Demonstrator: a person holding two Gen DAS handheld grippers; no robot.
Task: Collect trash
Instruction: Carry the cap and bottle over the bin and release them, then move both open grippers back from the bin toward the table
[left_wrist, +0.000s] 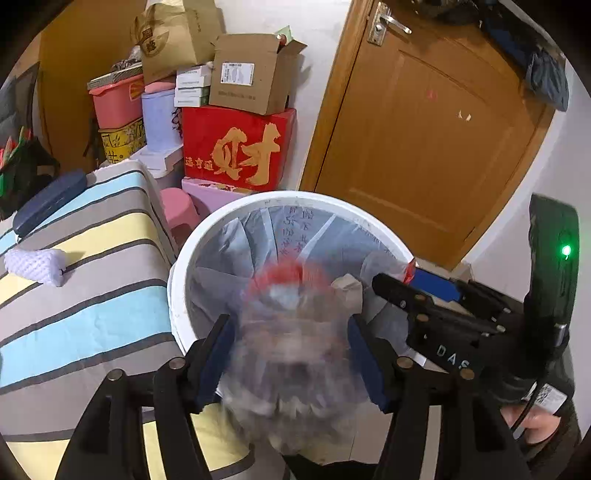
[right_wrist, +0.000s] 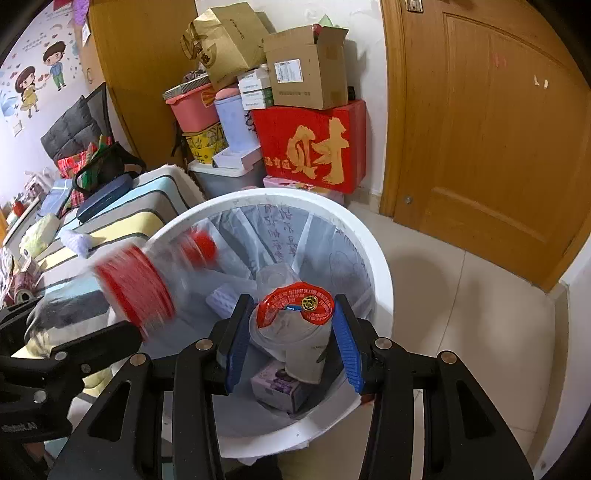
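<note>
A white trash bin (left_wrist: 177, 280) with a clear liner stands beside the striped table; it also shows in the right wrist view (right_wrist: 380, 273). My left gripper (left_wrist: 291, 343) is shut on a clear plastic bottle (left_wrist: 291, 354) with a red cap and red label, blurred, held over the bin's rim; the bottle also shows in the right wrist view (right_wrist: 147, 284). My right gripper (right_wrist: 291, 332) is shut on a paper cup with a torn red foil lid (right_wrist: 299, 325), held above the bin's opening. Inside the bin lie a purple carton (right_wrist: 277, 387) and a plastic cup (right_wrist: 273, 277).
A striped cloth table (left_wrist: 85, 258) sits left of the bin, with a white foam net (left_wrist: 37, 264) and a dark blue case (left_wrist: 48, 201) on it. Stacked boxes, including a red one (left_wrist: 236, 147), stand behind. A wooden door (left_wrist: 424, 129) is at the right.
</note>
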